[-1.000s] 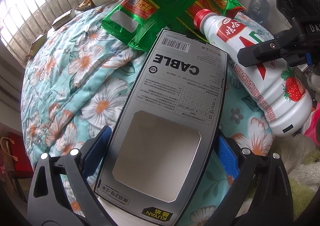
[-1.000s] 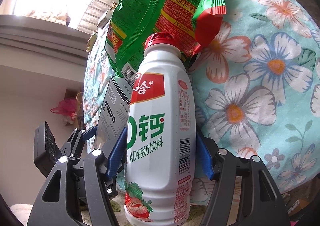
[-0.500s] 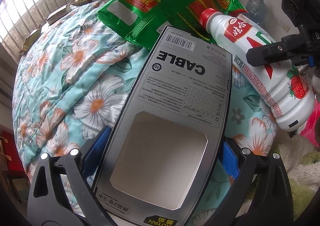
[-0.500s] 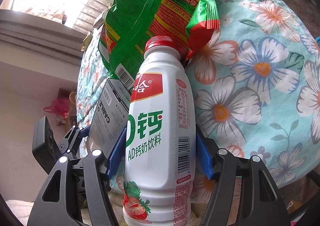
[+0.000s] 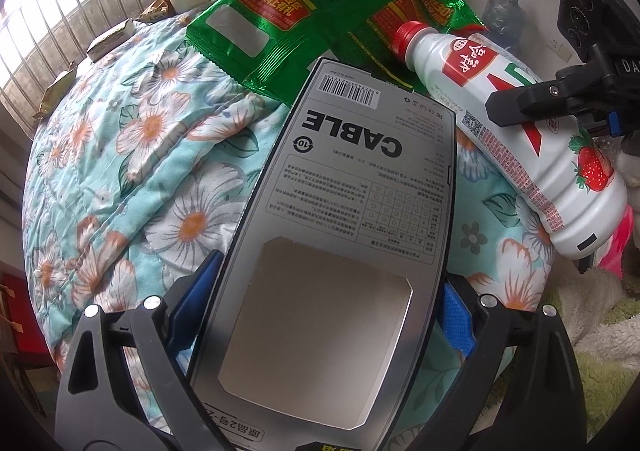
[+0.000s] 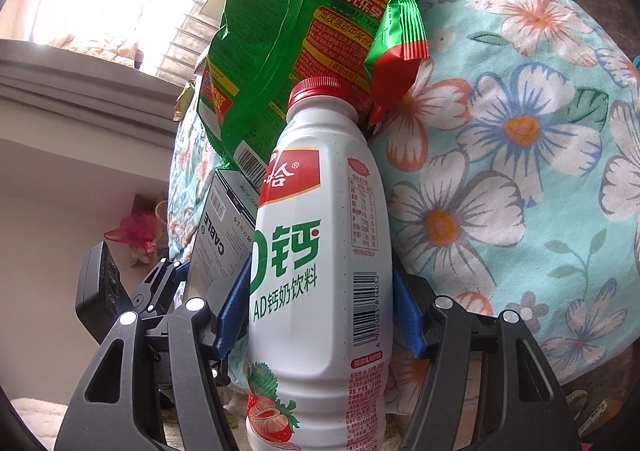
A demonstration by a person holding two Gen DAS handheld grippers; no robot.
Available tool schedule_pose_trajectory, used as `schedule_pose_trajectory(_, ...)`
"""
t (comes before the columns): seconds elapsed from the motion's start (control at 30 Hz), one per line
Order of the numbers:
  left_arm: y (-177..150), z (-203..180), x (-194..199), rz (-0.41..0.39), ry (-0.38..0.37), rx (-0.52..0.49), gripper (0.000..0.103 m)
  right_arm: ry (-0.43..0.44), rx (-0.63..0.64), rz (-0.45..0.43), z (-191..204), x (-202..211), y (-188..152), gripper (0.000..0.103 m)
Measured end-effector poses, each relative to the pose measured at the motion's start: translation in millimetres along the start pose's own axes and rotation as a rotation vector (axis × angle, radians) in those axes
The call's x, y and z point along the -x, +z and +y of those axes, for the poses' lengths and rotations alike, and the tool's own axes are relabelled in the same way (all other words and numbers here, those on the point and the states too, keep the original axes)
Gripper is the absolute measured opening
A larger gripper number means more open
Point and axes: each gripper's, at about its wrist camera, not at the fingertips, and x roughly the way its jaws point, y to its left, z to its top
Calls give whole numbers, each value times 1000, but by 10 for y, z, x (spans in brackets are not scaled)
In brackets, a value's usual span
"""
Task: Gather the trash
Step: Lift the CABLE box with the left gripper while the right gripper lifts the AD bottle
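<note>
Both wrist cameras looked steeply down at close range, side by side, over a turquoise flower-printed quilt (image 5: 132, 155). Each view took in the grey cardboard cable box (image 5: 360, 187), white red-capped plastic bottle (image 6: 324, 251) and green foil snack bag (image 6: 288, 31).

Cable box (image 5: 360, 187) on quilt (image 5: 132, 155), bottle (image 5: 516, 131) just right of it, snack bag (image 5: 320, 7) behind both.
</note>
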Motion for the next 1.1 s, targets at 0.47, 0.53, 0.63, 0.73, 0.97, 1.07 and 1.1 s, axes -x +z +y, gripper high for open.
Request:
schedule_pose_trajectory(0.47, -28, 17, 140, -15, 12, 42, 90, 40, -7, -27, -104, 205, -18, 62)
schedule_pose_trajectory(0.53, -21, 33, 166, -22, 12, 49, 90, 44, -7, -28, -108, 225, -28, 62)
schedule_pose_trajectory(0.63, -42, 32, 225, -33, 10, 54, 90, 55, -5, -28, -98, 250, -35, 62)
schedule_pose_trajectory(0.73, -32, 34, 269, -43, 7, 54, 90, 62, 0, -30, -33, 238, -41, 62)
schedule_pose_trajectory(0.97, -24, 19, 348, -63, 7, 56, 90, 78, 8, -38, -19, 268, -39, 62)
schedule_pose_trajectory(1.07, -12, 25, 372, -69, 7, 55, 90, 91, 8, -40, -31, 290, -47, 62)
schedule_pose_trajectory(1.1, -10, 26, 377, -71, 7, 56, 89, 95, 10, -41, -33, 293, -53, 62)
